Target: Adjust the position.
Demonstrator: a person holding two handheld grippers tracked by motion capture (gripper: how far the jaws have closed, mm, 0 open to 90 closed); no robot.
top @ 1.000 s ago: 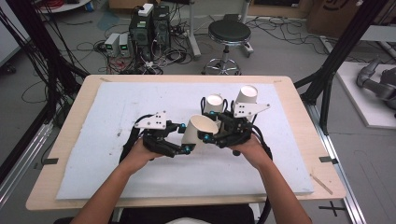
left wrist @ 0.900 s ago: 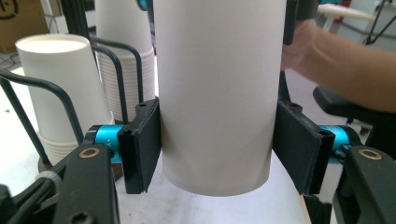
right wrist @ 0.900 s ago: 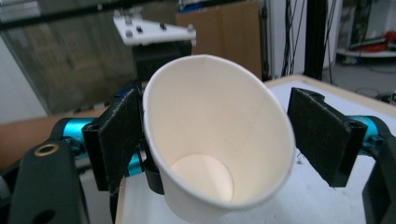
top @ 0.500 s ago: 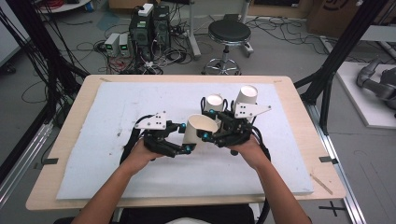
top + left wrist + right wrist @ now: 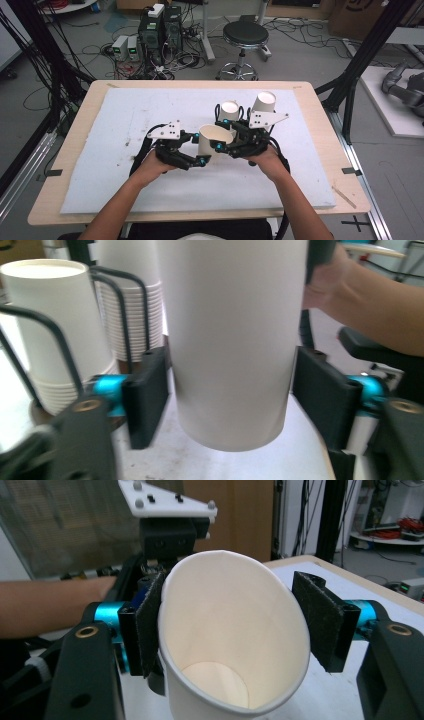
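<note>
Straddling paper cup (image 5: 215, 140): both grippers, loosely

A light wooden table (image 5: 320, 107) carries everything; a pale blue-white sheet (image 5: 125, 150) lies flat over most of its top, leaving a wooden border on all sides; far and right of centre on the sheet stand two stacks of white paper cups (image 5: 229, 111) in black wire holders, just beside each other; a single paper cup (image 5: 214, 140) stands near the middle, open end up.
</note>
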